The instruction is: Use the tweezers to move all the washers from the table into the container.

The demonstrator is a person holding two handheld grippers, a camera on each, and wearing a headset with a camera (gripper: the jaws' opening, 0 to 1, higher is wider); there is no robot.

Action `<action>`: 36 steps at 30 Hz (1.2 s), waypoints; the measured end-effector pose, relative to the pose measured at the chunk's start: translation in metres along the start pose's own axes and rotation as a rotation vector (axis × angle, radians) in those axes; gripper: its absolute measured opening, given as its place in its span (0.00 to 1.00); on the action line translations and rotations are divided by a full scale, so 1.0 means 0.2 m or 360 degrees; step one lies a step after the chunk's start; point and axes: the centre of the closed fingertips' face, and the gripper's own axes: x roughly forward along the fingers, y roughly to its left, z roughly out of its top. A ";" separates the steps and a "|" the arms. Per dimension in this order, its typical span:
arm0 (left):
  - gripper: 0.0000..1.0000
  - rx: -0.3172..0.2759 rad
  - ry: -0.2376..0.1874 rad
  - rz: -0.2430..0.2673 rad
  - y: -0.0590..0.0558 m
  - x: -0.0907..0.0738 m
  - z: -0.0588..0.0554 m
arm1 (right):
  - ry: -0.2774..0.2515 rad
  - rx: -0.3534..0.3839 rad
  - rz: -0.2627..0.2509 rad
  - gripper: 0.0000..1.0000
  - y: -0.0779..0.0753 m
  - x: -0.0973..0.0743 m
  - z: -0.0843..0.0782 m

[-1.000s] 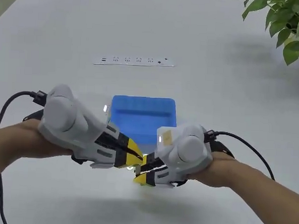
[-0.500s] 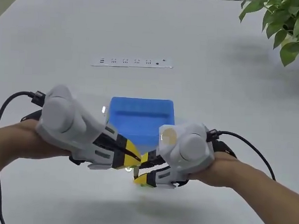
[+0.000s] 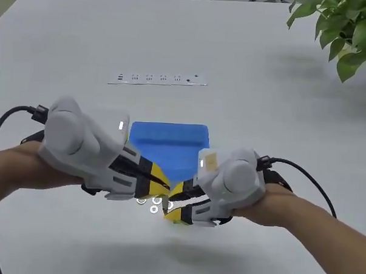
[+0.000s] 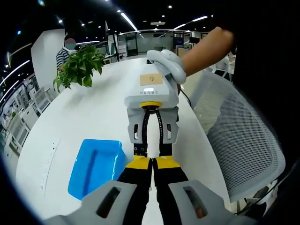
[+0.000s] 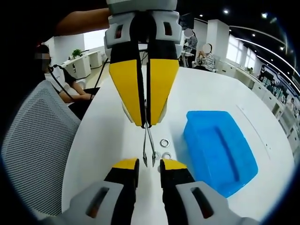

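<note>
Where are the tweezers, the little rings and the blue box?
tweezers (image 5: 145, 147), right gripper view, on one thin metal leg.
washers (image 5: 161, 143), right gripper view, on the farther ring's rim.
container (image 5: 194, 140), right gripper view, on its near rim.

power strip (image 3: 156, 79) flat, far side | leafy plant (image 3: 339, 28) far right | mesh chair (image 4: 234, 136) nearby

Bright, likely overhead light; soft shadows; warped edges.
</note>
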 end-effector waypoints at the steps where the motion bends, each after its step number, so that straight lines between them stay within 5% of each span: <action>1: 0.06 0.0002 0.0002 0.0001 0.00 0.00 0.00 | 0.0005 0.0003 -0.0003 0.21 0.00 0.00 -0.01; 18: 0.06 0.0016 0.0008 -0.0005 0.06 0.02 -0.03 | 0.0055 0.0075 -0.0027 0.25 -0.01 -0.02 -0.10; 36: 0.06 0.0030 -0.0009 -0.0029 0.07 0.03 -0.03 | 0.0031 0.0081 -0.0028 0.25 -0.02 -0.01 -0.09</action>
